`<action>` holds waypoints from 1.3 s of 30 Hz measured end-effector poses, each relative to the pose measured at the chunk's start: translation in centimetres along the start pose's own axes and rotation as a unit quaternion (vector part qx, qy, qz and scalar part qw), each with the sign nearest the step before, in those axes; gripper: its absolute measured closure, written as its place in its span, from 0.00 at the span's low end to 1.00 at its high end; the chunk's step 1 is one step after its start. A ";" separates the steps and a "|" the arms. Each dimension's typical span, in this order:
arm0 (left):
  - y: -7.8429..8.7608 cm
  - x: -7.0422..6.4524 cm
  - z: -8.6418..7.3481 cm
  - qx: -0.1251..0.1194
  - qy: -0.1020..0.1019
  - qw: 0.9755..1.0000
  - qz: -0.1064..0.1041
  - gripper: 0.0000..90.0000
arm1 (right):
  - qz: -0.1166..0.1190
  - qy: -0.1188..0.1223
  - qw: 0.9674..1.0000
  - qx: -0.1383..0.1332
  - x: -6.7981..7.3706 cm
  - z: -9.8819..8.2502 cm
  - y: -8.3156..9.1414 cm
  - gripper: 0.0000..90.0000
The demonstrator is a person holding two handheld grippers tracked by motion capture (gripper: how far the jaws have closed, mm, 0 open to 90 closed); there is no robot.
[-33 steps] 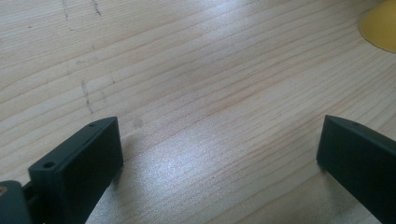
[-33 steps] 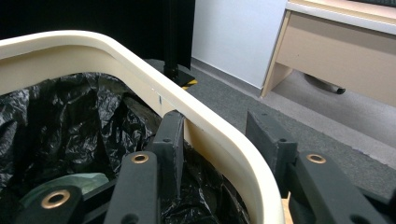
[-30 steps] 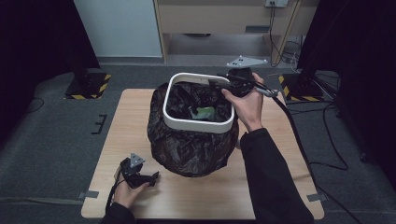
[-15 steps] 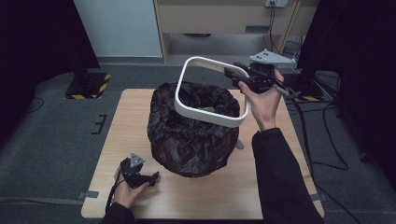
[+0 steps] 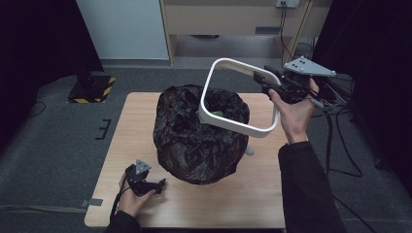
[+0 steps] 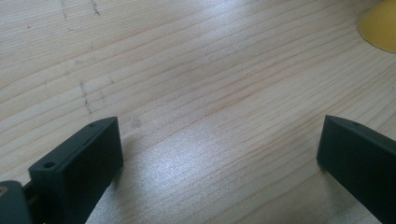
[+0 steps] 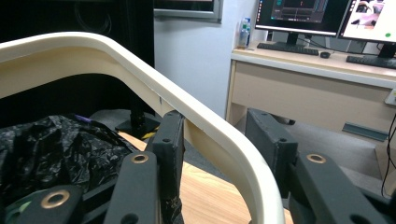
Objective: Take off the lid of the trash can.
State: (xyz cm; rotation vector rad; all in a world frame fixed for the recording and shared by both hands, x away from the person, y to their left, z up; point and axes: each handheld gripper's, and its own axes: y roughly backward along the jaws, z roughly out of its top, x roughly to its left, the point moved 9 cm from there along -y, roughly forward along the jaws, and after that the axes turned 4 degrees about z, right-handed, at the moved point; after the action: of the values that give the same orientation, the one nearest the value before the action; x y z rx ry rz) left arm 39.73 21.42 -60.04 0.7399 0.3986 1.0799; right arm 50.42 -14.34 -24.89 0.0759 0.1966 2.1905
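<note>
While the left gripper [image 5: 158, 183] rests low on the wooden table [image 5: 252, 204] near its front left corner, its jaws stand wide apart with nothing but bare wood grain between them. The right gripper [image 5: 265, 83] is up in the air beyond the table's far right side, clamped on the white ring [image 5: 238, 127] — one jaw inside the band, the other outside it, as the right gripper view shows. The ring hangs tilted, its gripped side high and its near side low, just above the black bag [image 5: 194, 141] — the crumpled bag bulges at the middle of the table, mouth open upward.
</note>
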 end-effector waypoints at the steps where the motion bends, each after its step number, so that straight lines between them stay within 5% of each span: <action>1: 0.0 0.0 0.0 0.000 0.000 1.000 0.000 0.00 | -0.002 0.000 1.000 -0.004 -0.1 0.2 0.4 0.65; 17: 0.0 0.0 0.0 0.001 -0.001 1.000 0.001 0.00 | -0.038 0.004 0.999 -0.033 -2.6 1.0 5.0 0.65; 39: 0.0 -0.2 0.0 0.001 0.002 1.000 0.002 0.00 | -0.075 -0.033 0.995 -0.053 -6.2 -4.2 8.7 0.65</action>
State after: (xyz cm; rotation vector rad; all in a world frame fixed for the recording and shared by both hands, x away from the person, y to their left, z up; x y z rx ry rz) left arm 39.69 21.24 -60.05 0.7408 0.4019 1.0861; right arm 46.55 -24.83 -27.40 0.0713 0.0458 2.0424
